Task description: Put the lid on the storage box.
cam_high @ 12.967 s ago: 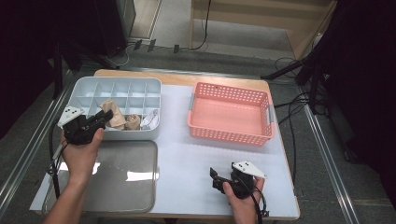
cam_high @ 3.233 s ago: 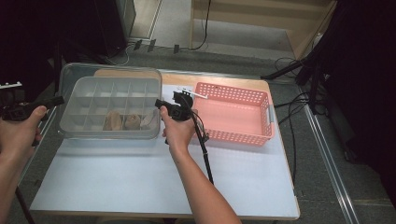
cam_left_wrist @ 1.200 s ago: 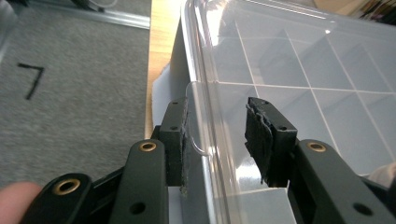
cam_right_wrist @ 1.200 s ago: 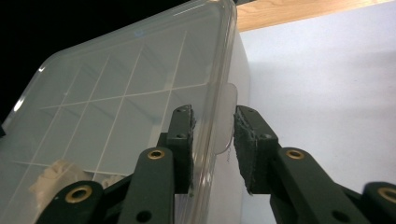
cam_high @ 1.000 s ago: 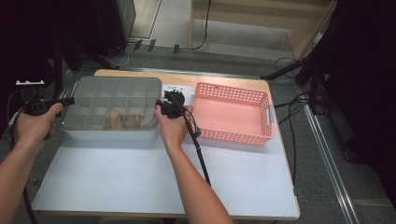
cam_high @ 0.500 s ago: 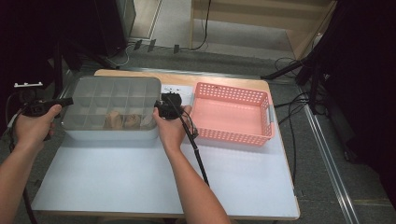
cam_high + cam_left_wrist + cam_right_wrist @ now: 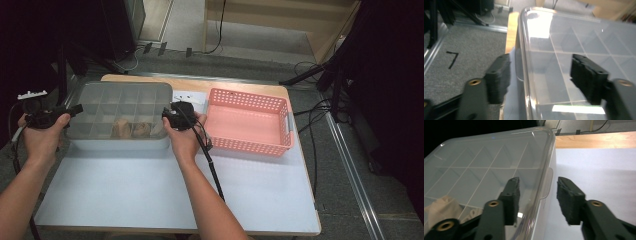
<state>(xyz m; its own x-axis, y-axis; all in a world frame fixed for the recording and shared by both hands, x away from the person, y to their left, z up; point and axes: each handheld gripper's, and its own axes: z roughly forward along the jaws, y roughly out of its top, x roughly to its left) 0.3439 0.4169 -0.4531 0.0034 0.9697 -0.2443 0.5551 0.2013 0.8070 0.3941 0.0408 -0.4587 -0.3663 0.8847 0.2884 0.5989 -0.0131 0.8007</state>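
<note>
With the lid [image 7: 120, 105] seated on the box [image 7: 117, 142] near the bench's [image 7: 150, 190] far left corner, both tongs [image 7: 541, 75] [image 7: 537, 200] had just been opening, straddling its rim without gripping.

A grey carpeted floor [image 7: 250, 30] surrounds the white worktop [image 7: 150, 185], whose far edge shows bare wood. At upper right of the frame stands a pale wooden cabinet [image 7: 280, 20]; black cables [image 7: 320, 115] trail over the carpet at right. A metal rail [image 7: 350, 165] runs diagonally at lower right, and dark furniture fills the upper left
</note>
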